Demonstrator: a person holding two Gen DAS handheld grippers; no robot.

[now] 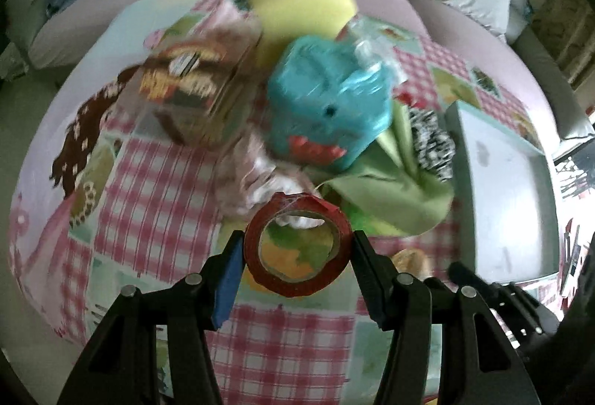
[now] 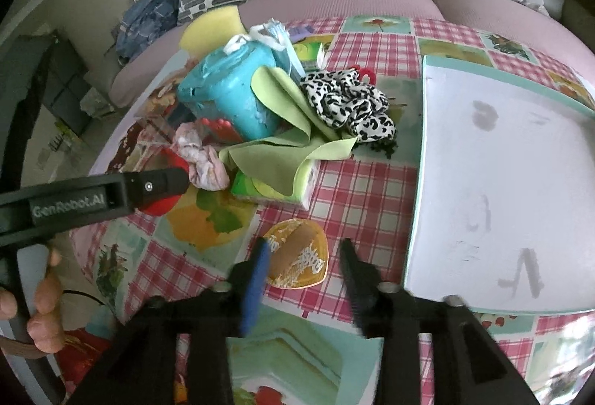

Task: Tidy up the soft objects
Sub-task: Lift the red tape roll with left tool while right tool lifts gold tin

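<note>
my left claw [image 1: 297, 252] is clenched on a red tape roll [image 1: 297, 248], one pad pressed on each side of the ring, holding it up off the checked tablecloth [image 1: 156, 196]. just ahead of the roll sits the heap of soft things: a crumpled pink cloth [image 1: 253, 178] nearest, a green cloth [image 1: 390, 189] to its right, a black-and-white spotted fabric [image 1: 431, 141] beyond that, and a blue plastic-wrapped bundle [image 1: 327, 96] further ahead, with a yellow sponge [image 1: 297, 7] behind it. a brown printed packet [image 1: 193, 85] lies ahead and to the left. a white tray [image 1: 509, 189] lies off to the right of this claw.

my right claw [image 2: 303, 263] is released, its pads apart and not touching anything; an orange heart-shaped packet [image 2: 297, 260] lies on the cloth in the gap between them. the tray's near corner is just right of this claw, and the heap is ahead and a little left, well apart from it
</note>
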